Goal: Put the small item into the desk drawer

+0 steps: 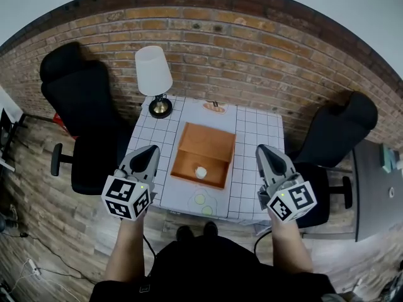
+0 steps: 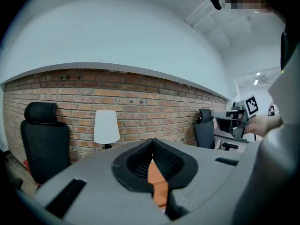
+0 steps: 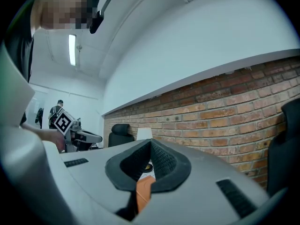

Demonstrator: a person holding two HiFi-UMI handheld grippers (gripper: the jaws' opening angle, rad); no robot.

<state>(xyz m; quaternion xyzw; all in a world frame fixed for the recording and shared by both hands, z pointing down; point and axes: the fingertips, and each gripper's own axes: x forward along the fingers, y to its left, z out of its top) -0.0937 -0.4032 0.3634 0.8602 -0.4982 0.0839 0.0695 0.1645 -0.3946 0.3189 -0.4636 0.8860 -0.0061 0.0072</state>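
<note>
Brick wall [image 1: 208,33], wooden floor [image 1: 38,231], white lamp [image 1: 153,70], black office chairs [image 1: 85,99] (one each side).

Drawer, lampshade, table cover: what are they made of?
Drawer: looks like wood or fibreboard, matte orange-brown, flat panels with raised sides. Lampshade: probably fabric or paper, matte white, no glare. Table cover: likely cloth or a vinyl sheet, pale with a printed dark grid; I cannot tell which.

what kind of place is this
Likely an office or studio room: a red brick wall, black swivel office chairs beside a small white gridded table, and a white-shaded table lamp on it.
</note>
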